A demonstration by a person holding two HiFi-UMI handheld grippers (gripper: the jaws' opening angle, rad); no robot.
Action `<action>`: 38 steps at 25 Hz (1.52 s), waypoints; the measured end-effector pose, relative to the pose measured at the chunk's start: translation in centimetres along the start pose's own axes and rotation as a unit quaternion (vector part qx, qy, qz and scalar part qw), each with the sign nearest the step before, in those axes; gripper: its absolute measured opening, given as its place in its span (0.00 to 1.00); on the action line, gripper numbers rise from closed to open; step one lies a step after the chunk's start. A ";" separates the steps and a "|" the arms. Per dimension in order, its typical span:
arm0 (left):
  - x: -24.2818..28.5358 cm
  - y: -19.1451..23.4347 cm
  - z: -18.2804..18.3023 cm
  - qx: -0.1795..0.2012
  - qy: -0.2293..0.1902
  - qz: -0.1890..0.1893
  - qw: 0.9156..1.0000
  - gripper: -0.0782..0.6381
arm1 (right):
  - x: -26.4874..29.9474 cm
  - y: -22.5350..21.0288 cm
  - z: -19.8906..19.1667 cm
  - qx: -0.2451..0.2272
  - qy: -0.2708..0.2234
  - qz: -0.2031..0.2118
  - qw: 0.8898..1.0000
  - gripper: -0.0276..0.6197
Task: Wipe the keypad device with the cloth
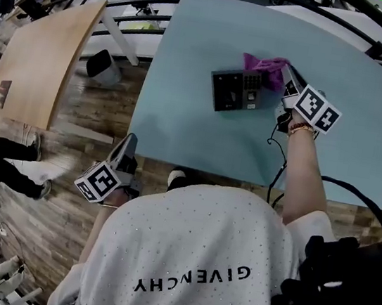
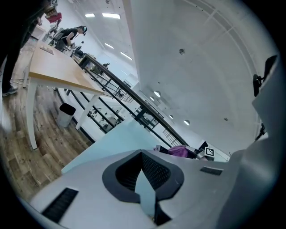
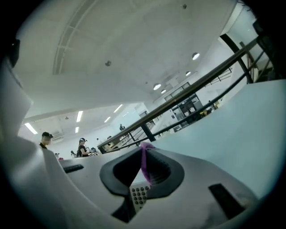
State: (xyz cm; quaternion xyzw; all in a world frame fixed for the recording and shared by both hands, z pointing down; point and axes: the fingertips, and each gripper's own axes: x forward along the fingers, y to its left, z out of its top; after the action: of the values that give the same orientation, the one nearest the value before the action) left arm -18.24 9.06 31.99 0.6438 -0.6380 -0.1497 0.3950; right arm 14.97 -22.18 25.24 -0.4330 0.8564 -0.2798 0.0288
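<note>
Right claw (image 3: 144, 154) pinches cloth (image 1: 264, 65); keypad device (image 1: 234, 91) lies left-right.

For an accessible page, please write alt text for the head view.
The right gripper holds a purple cloth at the far edge of a dark keypad device on a pale blue table. The left gripper hangs by the table's near edge.

Your pale blue rectangular table (image 1: 188, 77) stands on a wood-plank floor (image 1: 72, 187). 2 things lie toward its far side: a flat dark grey keypad device (image 1: 234, 89) and a crumpled purple cloth (image 1: 266, 66), bunched against that device's far right corner.
</note>
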 end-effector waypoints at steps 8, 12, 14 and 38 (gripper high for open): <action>0.5 -1.5 -0.6 0.012 0.001 -0.023 1.000 0.10 | -1.3 4.3 2.3 0.048 -0.064 0.113 0.990 0.08; -0.3 -0.5 -1.0 0.007 -0.003 -0.009 1.000 0.10 | 1.1 2.0 -1.7 0.077 -0.008 0.066 0.995 0.08; -0.8 0.1 -1.0 -0.001 -0.003 -0.001 1.000 0.10 | 2.1 1.4 -2.9 0.100 0.007 0.053 0.994 0.08; 1.7 0.8 -0.5 0.025 0.024 -0.023 0.999 0.10 | -1.1 -6.2 -15.6 0.189 0.105 -0.168 0.962 0.08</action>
State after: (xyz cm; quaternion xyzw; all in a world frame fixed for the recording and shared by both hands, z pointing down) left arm -18.27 7.69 33.41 0.6712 -0.6170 -0.1272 0.3906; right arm 15.59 -17.13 41.30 -0.5254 0.7010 -0.4814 -0.0267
